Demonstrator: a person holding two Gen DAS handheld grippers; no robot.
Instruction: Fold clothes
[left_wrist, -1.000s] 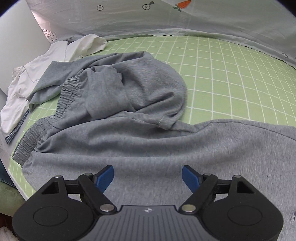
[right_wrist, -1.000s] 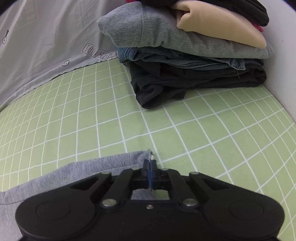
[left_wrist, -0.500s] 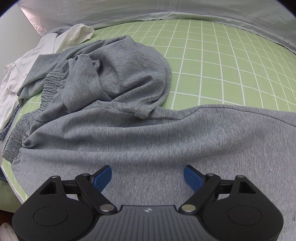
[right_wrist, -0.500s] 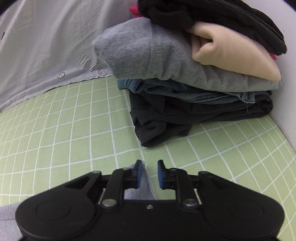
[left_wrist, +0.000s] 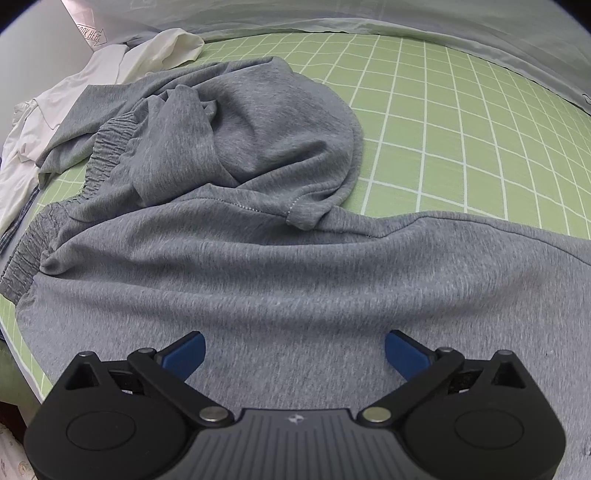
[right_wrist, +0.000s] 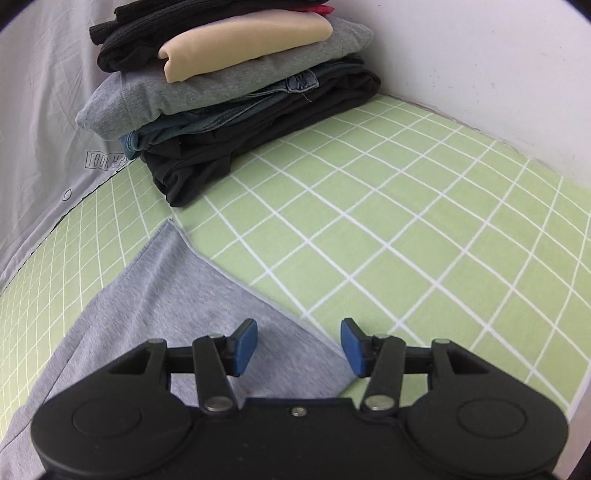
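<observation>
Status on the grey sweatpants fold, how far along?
Done: a stack of folded clothes sits by the wall, and one leg of the grey sweatpants lies flat on the green checked sheet, its hem released. In hand: nothing. The right tool has just been opening, the left tool too, both above fabric. Left: the other leg is bunched near the waistband; no fold made yet.

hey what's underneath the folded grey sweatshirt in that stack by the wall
Under the grey sweatshirt lie folded blue jeans, then a black garment resting on the green checked sheet. Whether anything else is sandwiched between them is hidden.
</observation>
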